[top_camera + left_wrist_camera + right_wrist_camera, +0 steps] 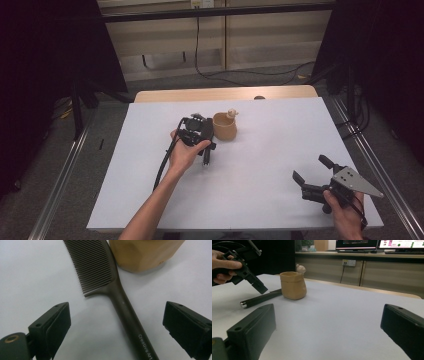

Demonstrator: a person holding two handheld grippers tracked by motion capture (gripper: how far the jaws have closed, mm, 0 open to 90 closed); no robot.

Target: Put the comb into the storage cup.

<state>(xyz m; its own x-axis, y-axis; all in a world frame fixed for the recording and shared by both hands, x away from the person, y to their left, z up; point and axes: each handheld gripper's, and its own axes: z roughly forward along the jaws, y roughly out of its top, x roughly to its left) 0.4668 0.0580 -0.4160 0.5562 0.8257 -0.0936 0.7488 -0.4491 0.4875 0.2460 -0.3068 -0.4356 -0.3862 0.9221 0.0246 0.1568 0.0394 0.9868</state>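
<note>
Left gripper (202, 145), jaws spread wide, is poised over the handle of a dark comb (125, 312) lying flat on the white counter (270, 150); neither jaw touches it. The comb's toothed end lies just beside a tan pot (224, 127), at the pot's 9 o'clock in the high view. Right gripper (312, 175), at 4 o'clock and well apart from the pot, is likewise wide open and holds nothing.
</note>
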